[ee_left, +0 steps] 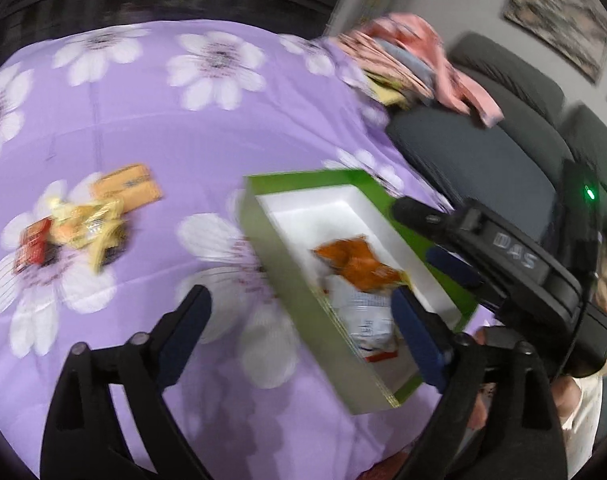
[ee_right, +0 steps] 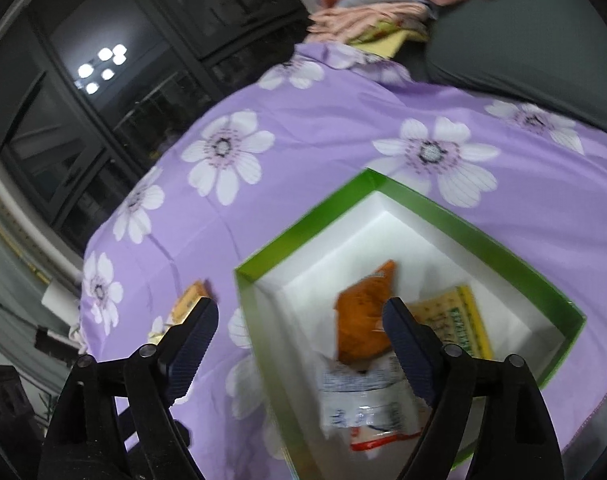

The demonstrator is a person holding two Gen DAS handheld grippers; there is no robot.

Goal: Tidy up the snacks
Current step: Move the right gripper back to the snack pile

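Snacks (ee_left: 69,232) left heaped on the purple-clothed desk (ee_left: 191,136), well apart from the green box (ee_right: 479,232), look light, soft and crinkly, best pinched at a sealed edge; both grippers' jaws stand apart, empty.

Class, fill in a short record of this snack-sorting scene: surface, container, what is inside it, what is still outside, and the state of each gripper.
Surface: purple floral cloth
Container: green box with white inside, open top
Inside box: orange packet, white packet, yellow-edged packet
Outside box: pile of snacks lying on the cloth, apart from the box
Left gripper: open, nothing between its fingers
Right gripper: open, holding nothing
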